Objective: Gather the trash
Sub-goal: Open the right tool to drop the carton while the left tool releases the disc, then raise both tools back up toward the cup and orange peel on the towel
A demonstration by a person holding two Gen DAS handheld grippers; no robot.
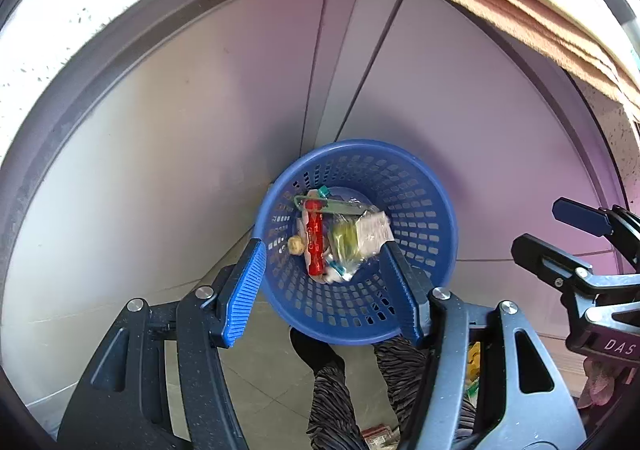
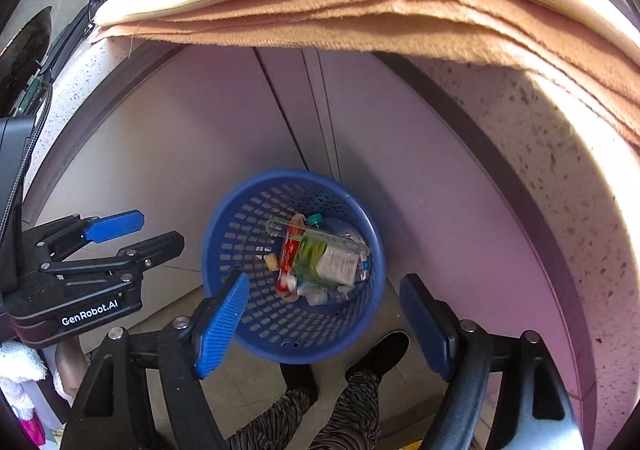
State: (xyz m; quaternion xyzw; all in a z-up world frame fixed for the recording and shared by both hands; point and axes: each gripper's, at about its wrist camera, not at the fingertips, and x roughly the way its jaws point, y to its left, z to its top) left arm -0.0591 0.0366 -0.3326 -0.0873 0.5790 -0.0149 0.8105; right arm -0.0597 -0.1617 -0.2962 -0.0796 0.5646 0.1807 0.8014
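A blue perforated waste basket stands on the floor against pale cabinet doors; it also shows in the right wrist view. Inside lie a red wrapper, a yellow-green packet, a clear plastic wrapper and other scraps. In the right wrist view the red wrapper and a labelled packet show. My left gripper is open and empty above the basket. My right gripper is open and empty above it too. Each gripper shows in the other's view, the right one and the left one.
Pale cabinet doors stand behind the basket. A speckled counter edge with a peach cloth overhangs above. The person's legs and dark shoes stand on the tiled floor below the basket.
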